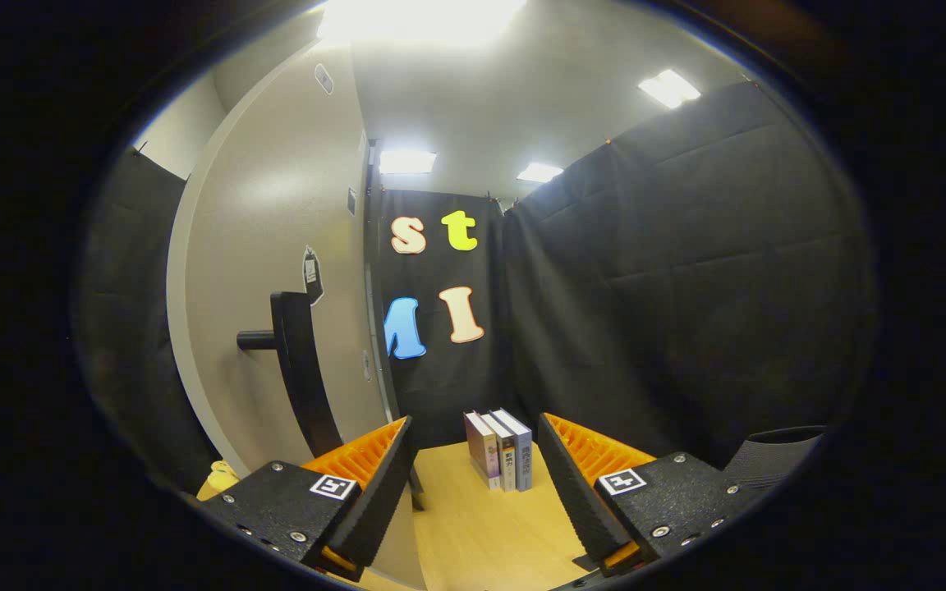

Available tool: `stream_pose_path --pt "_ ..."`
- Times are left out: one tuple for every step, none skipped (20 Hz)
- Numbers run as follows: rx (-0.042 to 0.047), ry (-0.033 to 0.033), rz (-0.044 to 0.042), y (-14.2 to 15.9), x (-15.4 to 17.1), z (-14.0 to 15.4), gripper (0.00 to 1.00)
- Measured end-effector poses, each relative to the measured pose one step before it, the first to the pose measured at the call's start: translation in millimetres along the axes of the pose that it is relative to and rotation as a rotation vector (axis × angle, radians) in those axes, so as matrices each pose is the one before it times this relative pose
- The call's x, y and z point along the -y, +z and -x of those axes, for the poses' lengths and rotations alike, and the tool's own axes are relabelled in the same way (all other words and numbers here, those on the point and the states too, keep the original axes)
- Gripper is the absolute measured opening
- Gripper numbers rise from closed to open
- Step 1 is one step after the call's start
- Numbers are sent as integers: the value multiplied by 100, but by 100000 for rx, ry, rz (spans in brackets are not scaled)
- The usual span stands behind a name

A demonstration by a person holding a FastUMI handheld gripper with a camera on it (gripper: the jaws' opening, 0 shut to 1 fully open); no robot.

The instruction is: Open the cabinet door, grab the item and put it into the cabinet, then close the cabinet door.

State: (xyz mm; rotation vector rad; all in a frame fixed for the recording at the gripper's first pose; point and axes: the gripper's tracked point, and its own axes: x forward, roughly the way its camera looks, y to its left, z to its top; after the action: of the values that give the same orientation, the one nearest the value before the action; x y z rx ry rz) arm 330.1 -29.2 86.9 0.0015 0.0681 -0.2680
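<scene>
Just ahead, the gripper (473,492) hangs over a pale wooden desk (473,542) with its jaws spread wide apart and nothing held between them. Beyond the fingertips, seen through the gap between the two fingers, three books (499,450) stand upright side by side on the desk, spines facing the camera, close to the foot of the black cloth wall (686,312) at the back of the booth. The books are apart from the jaws, a little farther along the desk than the fingertips reach. To the left of the left finger rises a tall beige cabinet door (276,246), seen at a slant, its flat face turned towards the camera. A long black bar handle (300,369) runs down that door, held off the panel by a short round post, and its lower end passes behind the tip of the left finger. Whether the finger touches the handle cannot be told. Low beside the door, left of the left finger, a small yellow thing (218,478) peeps out, too hidden to name.
</scene>
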Motion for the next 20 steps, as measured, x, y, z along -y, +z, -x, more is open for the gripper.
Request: stream_pose_path --pt "-98 2187 -44 -60 -1107 162 91" --pt "-107 1991 107 -1 -1015 81 91" --pt "37 1847 260 -75 -1038 31 91" --pt "-33 1731 177 -72 -914 -47 92" --pt "-237 1630 -161 -151 -895 -186 92" --pt "-368 1720 -399 -163 -829 7 92" --pt "-536 1601 -568 -211 -937 -156 92" --pt "-421 1550 -539 -111 -883 -27 92" --pt "-210 1091 -419 -81 -809 -205 92" --pt "-105 929 -367 -55 -696 -187 92" --pt "-183 1250 -347 -118 -861 -222 92" --pt "-118 1231 -445 -123 -806 -253 91" --pt "-257 1162 -382 -154 -798 -281 91" --pt "-190 1158 -350 -107 -730 -235 91" --pt "-351 1107 -147 -172 -836 -343 91" --pt "-284 1056 -145 -67 -780 -306 91" --pt "-258 1035 54 -146 -847 -384 91" --pt "-243 1164 100 -44 -909 -408 92" --pt "-231 1372 49 -144 -942 -385 92" --pt "-257 1708 67 -45 -976 -369 92"
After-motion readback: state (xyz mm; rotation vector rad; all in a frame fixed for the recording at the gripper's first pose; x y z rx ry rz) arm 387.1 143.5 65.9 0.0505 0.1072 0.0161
